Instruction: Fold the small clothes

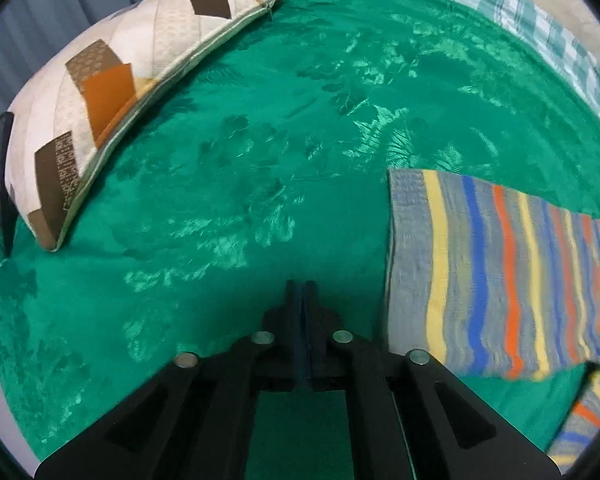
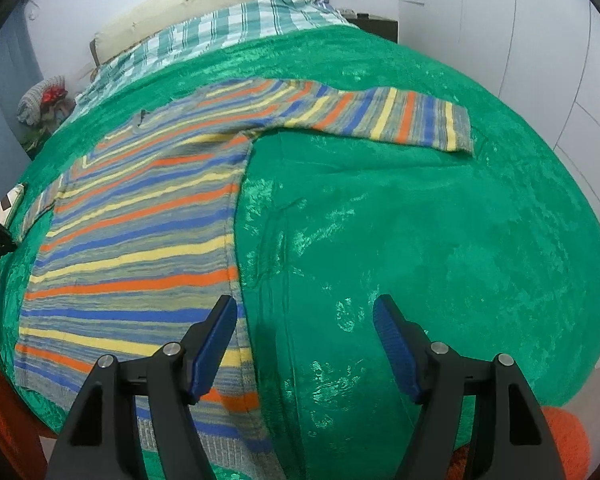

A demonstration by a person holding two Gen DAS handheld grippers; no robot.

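One striped sweater (image 2: 140, 240) lies flat on the green bedspread (image 2: 420, 220), long axis running away from the tongs, one sleeve (image 2: 380, 120) stretched rightward. The right gripper (image 2: 304, 320), jaws wide and empty, hovers at its hem edge; the left gripper (image 1: 300, 292), nearly closed on nothing, sits beside the other cuff (image 1: 412, 260).

Both grippers are matte black linkage frames with triangular cutouts and four silver round pivot screws each. The right gripper (image 2: 305, 312) carries ribbed blue pads (image 2: 394, 354); the left gripper (image 1: 301, 286) shows a thin blue strip.
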